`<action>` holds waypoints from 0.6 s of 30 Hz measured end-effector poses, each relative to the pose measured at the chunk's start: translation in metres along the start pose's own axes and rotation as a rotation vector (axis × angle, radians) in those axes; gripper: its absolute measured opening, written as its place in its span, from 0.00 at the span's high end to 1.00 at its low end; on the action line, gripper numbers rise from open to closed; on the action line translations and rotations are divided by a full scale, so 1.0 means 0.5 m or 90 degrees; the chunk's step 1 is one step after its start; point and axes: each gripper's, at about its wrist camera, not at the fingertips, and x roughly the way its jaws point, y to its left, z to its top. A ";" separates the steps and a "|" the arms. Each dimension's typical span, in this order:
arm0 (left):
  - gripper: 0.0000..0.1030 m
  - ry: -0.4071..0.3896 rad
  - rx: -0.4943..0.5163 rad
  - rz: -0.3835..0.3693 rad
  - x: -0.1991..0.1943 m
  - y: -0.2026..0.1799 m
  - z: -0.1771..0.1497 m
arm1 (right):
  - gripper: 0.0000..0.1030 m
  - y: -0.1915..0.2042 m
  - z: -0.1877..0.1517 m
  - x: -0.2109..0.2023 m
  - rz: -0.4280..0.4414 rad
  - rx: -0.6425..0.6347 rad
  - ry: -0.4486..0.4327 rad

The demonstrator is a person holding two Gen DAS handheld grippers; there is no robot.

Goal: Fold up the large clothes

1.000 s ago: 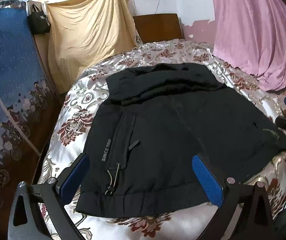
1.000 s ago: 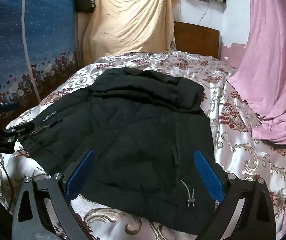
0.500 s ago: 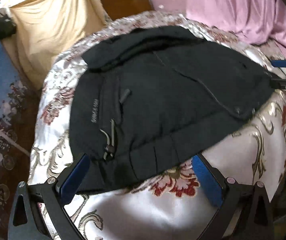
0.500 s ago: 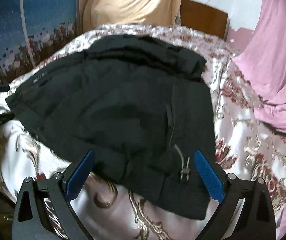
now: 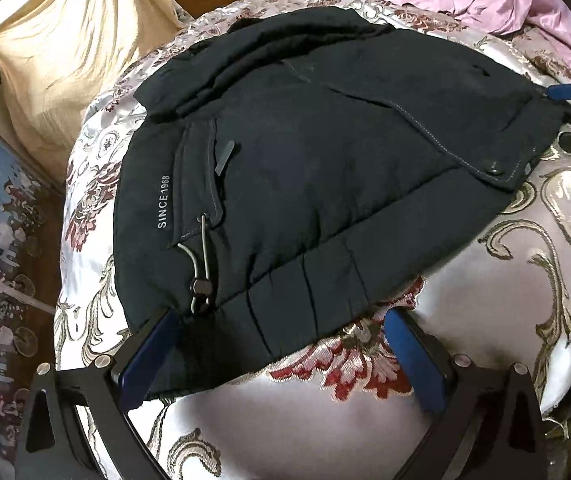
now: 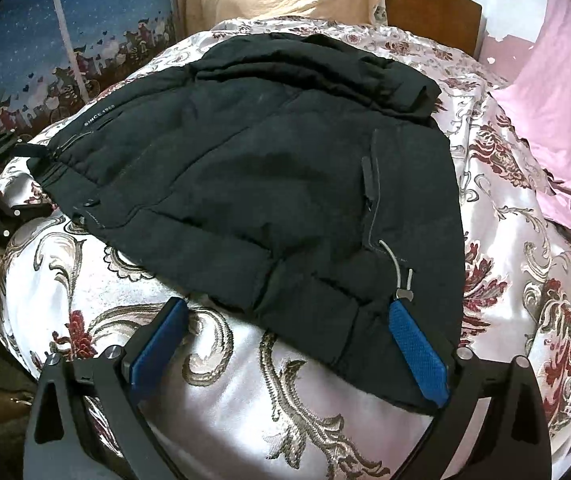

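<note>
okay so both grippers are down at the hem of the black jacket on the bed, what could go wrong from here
Three possible snags. The left gripper and right gripper are both open at the hem of the black jacket; a shallow bite could catch only the top layer. The drawcord toggle lies right at the right gripper's fingertip and might get pinched or snag. The satin bedspread looks slick, so the jacket may slide instead of folding.

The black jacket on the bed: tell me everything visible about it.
The black jacket is puffy and quilted, looks like matte padded fabric. It lies spread flat on the floral satin bedspread, top part bunched in folds at the far end. White "SINCE 1968" print, a zip pull, a snap button and elastic drawcords with toggles show. Both open grippers, left gripper and right gripper, straddle its hem corners.
</note>
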 end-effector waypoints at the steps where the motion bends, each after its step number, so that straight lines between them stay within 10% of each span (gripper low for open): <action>1: 0.00 0.000 0.000 0.004 0.002 0.000 0.002 | 0.02 0.000 0.001 0.002 0.000 0.000 0.002; 18: 0.00 -0.002 -0.059 0.103 0.028 0.031 0.023 | 0.02 -0.011 0.058 0.035 -0.013 -0.096 0.111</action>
